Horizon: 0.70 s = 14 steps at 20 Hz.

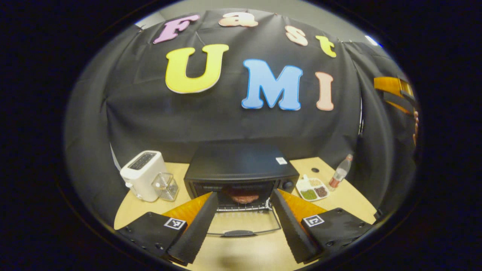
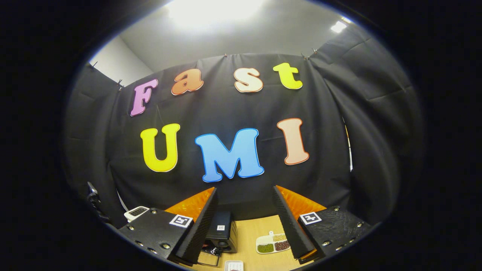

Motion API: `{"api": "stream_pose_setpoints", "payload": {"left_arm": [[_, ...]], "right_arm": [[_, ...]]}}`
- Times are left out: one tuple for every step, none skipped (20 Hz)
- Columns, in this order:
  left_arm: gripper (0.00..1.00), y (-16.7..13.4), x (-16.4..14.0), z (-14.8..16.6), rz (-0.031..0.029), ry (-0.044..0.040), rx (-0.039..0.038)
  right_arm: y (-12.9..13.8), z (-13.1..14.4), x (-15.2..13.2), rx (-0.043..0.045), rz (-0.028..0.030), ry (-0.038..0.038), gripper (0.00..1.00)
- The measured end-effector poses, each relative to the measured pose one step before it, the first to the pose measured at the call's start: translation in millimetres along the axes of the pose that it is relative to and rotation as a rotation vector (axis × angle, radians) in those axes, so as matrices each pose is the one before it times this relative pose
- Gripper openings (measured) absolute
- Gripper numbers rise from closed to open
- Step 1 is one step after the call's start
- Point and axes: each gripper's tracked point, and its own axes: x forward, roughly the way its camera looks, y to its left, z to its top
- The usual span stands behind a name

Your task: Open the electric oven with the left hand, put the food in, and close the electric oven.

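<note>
Black and boxy, the metal electric oven (image 1: 241,169) is sitting on the pale wooden table (image 1: 350,195) with its long axis running side to side, its front facing the left gripper (image 1: 244,222). Its glass door (image 1: 244,224) is lying folded down flat toward that gripper, handle edge nearest, and a reddish-brown piece of food (image 1: 244,198) is resting on the wire rack (image 1: 243,207) inside the oven's mouth.

Left gripper view is showing more around the oven: a white two-slot toaster (image 1: 143,180) is standing to the oven's left with a clear plastic container (image 1: 166,186) just beside it, while a white divided dish of green and brown grains (image 1: 312,189) and a clear bottle (image 1: 340,174) are sitting to the oven's right. Right gripper view is looking higher, catching the oven (image 2: 222,231) from its right side, the divided dish (image 2: 273,243), the toaster's top (image 2: 136,212) and a small white object (image 2: 233,265) at the bottom edge that I cannot identify.

The left gripper is hovering with fingers spread wide, straddling the open door, touching nothing. The right gripper (image 2: 244,226) is likewise gaping wide, holding nothing, raised above the table to the right of the oven.
</note>
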Motion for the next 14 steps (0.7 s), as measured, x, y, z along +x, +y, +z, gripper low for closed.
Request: {"api": "stream_pose_setpoints", "payload": {"left_arm": [[0.97,1.76,8.78,-25.01,0.00640,0.06359,-0.01112],[1.00,-0.25,9.38,-24.92,0.00805,0.06859,-0.01457],[1.00,1.43,7.03,-20.02,0.00891,0.05283,-0.01476],[1.00,-0.58,7.55,-16.13,-0.00065,0.04475,-0.01349],[0.98,-0.29,5.69,-13.35,-0.00036,0.03298,-0.00788],[1.00,2.02,7.18,-11.22,0.00400,0.03359,0.00309],[1.00,3.11,5.04,-13.33,0.00460,0.03021,0.01138],[1.00,3.35,7.14,-9.26,0.01077,0.02594,0.01395],[0.98,1.40,6.70,-7.72,0.00204,0.02046,0.01050],[0.98,1.20,7.32,-6.37,0.00333,0.02058,-0.00108],[0.98,0.95,6.84,-5.91,0.00045,0.02058,-0.00464],[1.00,1.50,5.26,-4.90,0.00189,0.01738,-0.00447],[1.00,1.87,6.69,-3.97,-0.00060,0.01530,-0.00653],[0.98,0.09,5.11,-1.85,-0.00302,0.01047,0.00019]], "right_arm": [[-1.92,-1.75,2.76,0.01100,-0.00150,0.00380,0.88],[-6.55,-4.59,-1.70,0.01177,-0.00351,0.00571,0.88],[-4.55,-1.52,-1.98,0.00993,-0.00369,0.00571,0.88],[-4.80,0.85,-0.48,0.00706,-0.00472,-0.00316,0.88],[-5.57,1.07,1.29,-0.00268,-0.00786,-0.00635,0.88],[-3.09,-1.70,0.13,-0.00939,-0.00812,-0.00216,0.88],[-4.25,-0.90,-0.76,-0.00989,-0.00688,0.00099,0.88],[-3.25,-2.20,0.72,-0.00567,-0.00530,0.00262,0.88],[-3.80,-1.96,0.29,-0.00258,-0.00496,0.00522,0.88],[-4.59,-3.15,-0.69,-0.00038,-0.00644,0.00532,0.88],[-4.85,-0.48,-2.08,-0.00062,-0.00721,-0.00095,0.88],[-4.63,-0.10,-0.75,-0.00847,-0.01073,-0.00471,0.88],[-5.32,0.54,-1.32,-0.01969,-0.01416,-0.00682,0.88],[-6.47,0.66,-1.67,-0.01906,-0.01190,-0.00792,0.88]]}}
